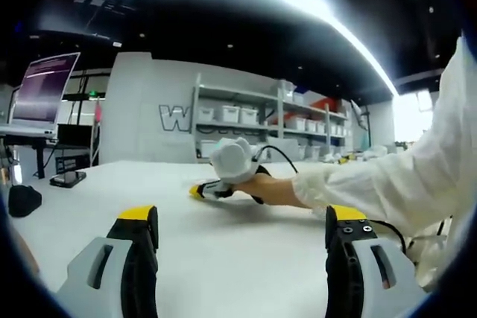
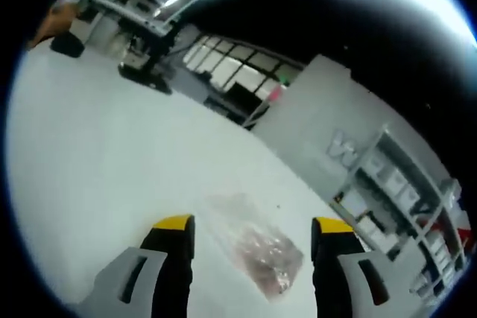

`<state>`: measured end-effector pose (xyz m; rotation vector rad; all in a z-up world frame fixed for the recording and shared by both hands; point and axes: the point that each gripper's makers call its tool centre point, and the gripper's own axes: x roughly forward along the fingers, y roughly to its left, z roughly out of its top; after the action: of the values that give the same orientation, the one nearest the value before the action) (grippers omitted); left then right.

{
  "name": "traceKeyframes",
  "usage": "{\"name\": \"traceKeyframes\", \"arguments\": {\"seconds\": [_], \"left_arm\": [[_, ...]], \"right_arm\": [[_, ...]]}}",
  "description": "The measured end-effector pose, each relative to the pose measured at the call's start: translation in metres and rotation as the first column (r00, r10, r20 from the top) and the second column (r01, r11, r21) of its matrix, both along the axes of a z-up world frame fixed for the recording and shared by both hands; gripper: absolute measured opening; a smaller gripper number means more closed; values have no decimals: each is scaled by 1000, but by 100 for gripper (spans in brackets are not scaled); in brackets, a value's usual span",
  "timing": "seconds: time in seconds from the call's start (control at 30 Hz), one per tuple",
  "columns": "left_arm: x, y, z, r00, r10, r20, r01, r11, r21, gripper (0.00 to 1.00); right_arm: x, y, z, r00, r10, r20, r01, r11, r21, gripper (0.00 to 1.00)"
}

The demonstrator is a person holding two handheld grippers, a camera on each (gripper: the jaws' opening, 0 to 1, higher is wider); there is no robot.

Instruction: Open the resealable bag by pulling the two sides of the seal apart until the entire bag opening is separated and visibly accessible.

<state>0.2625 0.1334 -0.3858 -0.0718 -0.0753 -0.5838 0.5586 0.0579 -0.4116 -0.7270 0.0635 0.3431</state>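
Observation:
A clear resealable bag (image 2: 255,249) with reddish-brown contents lies flat on the white table (image 2: 112,154). In the right gripper view it rests just ahead of my right gripper (image 2: 253,226), between the two yellow-tipped jaws, which stand wide apart over it and hold nothing. In the left gripper view my left gripper (image 1: 242,215) hovers low over the bare table (image 1: 238,258), open and with nothing between its jaws. Farther out on the table is the right gripper (image 1: 200,191), held by a hand (image 1: 268,188) in a white sleeve and pointing down to the left.
A monitor (image 1: 45,86) stands at the far left, with a phone (image 1: 67,178) and a black object (image 1: 22,200) on the table near it. Shelves with white bins (image 1: 246,115) line the back wall. The white sleeve (image 1: 402,176) reaches in from the right.

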Motion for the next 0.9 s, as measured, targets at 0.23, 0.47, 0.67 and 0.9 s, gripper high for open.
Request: {"name": "traceKeyframes", "arguments": {"seconds": [0.23,0.47,0.67,0.9], "left_arm": [[0,-4,0,1000,-20,-5,20,1000,-14,91],[0,-3,1,1000,-26,1,26,999,-18,91],[1,3,0,1000,-20,-1,20,999,-32,91],[-1,3,0,1000,-23,-1,23,999,-36,91]], "right_arm": [[7,1,-3,1000,2,-20,-2,1000,-16,57],[12,16,-6,999,32,-33,-33,998,-49,47],[14,24,-8,999,47,-19,-49,993,-111,37],[14,21,-5,999,39,-7,-39,995,-89,41]]}}
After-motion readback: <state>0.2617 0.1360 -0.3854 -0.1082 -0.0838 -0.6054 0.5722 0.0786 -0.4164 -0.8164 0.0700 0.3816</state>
